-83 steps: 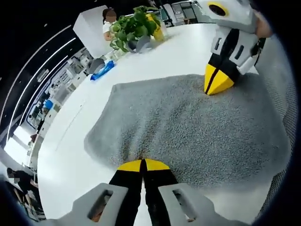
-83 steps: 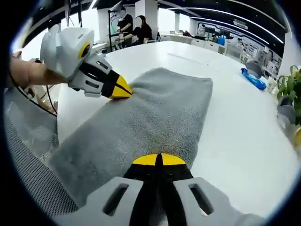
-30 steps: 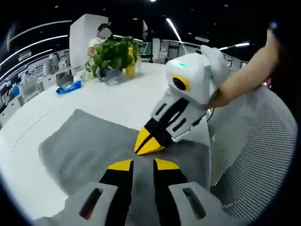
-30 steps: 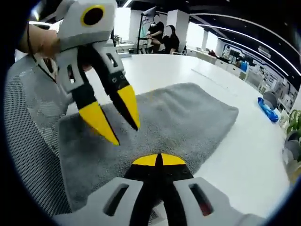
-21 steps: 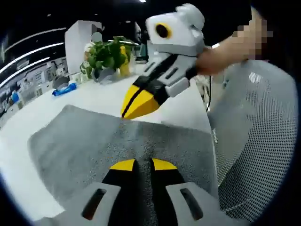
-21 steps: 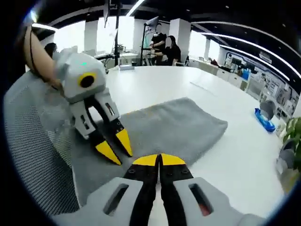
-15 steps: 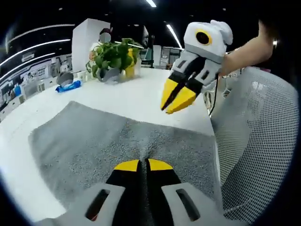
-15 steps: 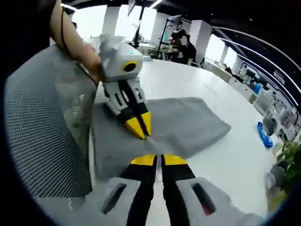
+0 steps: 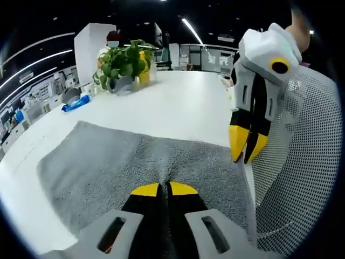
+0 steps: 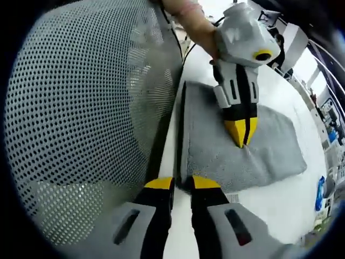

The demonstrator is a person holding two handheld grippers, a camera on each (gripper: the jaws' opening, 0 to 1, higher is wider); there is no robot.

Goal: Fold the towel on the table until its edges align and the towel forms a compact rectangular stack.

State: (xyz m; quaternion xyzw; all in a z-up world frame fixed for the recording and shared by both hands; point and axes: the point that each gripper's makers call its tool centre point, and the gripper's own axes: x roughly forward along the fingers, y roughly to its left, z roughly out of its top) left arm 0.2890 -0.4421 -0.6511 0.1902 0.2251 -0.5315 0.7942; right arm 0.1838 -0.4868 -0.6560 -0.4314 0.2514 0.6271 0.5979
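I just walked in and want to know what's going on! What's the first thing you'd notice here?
The big grey towel lying folded on the white table grabs you first, with the left tongs shut, tips pressed onto it near its edge. The right tongs hang past the towel's corner, slightly open, beside a mesh chair back. Far across the table sits a leafy green plant.

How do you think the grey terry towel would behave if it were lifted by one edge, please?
The grey terry towel would probably sag and drape: the left tool, shut on it, raises a soft pucker. Its looped pile probably grips rather than slips. Folded double near the white table edge, it looks thick but fairly light.
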